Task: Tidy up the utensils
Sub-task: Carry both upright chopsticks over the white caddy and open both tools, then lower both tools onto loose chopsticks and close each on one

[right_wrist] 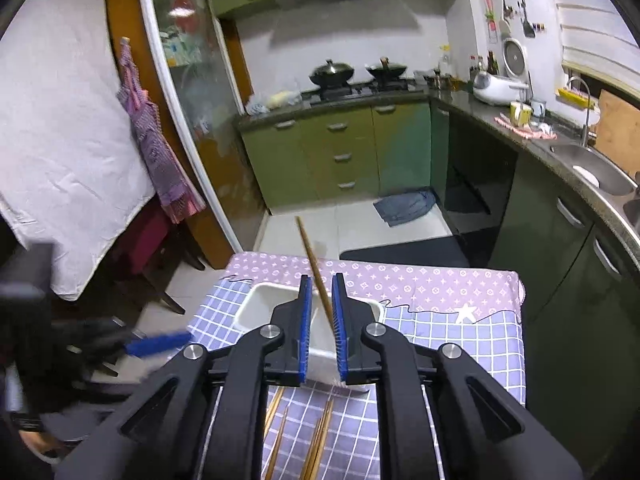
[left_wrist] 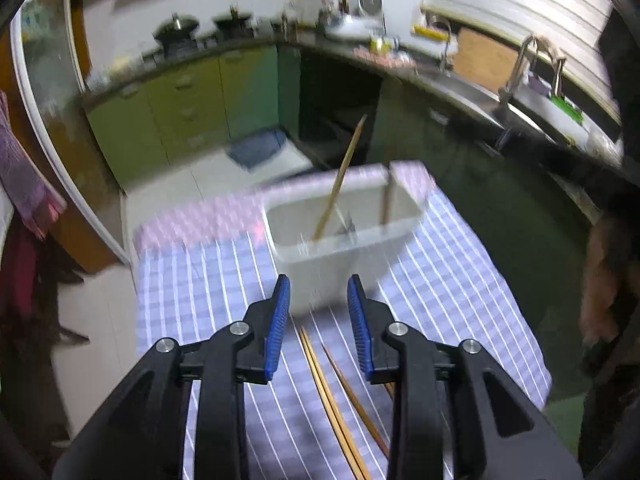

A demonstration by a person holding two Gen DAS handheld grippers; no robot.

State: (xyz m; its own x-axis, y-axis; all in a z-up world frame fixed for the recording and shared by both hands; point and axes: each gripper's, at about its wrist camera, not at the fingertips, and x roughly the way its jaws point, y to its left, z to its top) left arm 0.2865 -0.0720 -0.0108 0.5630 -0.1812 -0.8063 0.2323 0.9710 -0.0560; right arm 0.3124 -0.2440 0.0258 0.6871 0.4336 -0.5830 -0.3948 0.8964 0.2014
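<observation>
Loose chopsticks (left_wrist: 320, 376) lie on the checked cloth (left_wrist: 440, 280) nearest the left wrist camera, running away from the near edge of the bench toward the white bin (left_wrist: 320, 272); the same scattered sticks (right_wrist: 316, 440) show under the right wrist camera, several side by side and a few apart to the left. Left hand-held gripper (left_wrist: 319, 292) hangs over them with its blue pads (left_wrist: 280, 320) parted to a narrow gap and nothing between them; its tips sit just in front of the bin's near wall.

That bin, a white rectangular tub, stands on the cloth toward the far edge of the bench, where a pink patterned strip (right_wrist: 420, 280) begins. Inside it one chopstick (left_wrist: 340, 184) leans, its lower end down in the tub and its upper end rising well above the rim. What else is at the bottom is too blurred to tell.

Right hand-held gripper (right_wrist: 319, 308) is held above the bin (right_wrist: 256, 300), its pads only slightly apart. The leaning chopstick (right_wrist: 314, 264) passes through that gap close to the right pad; whether the pad touches it I cannot tell. At the left of this view the other gripper's blue pad (right_wrist: 158, 345) shows, blurred.
</observation>
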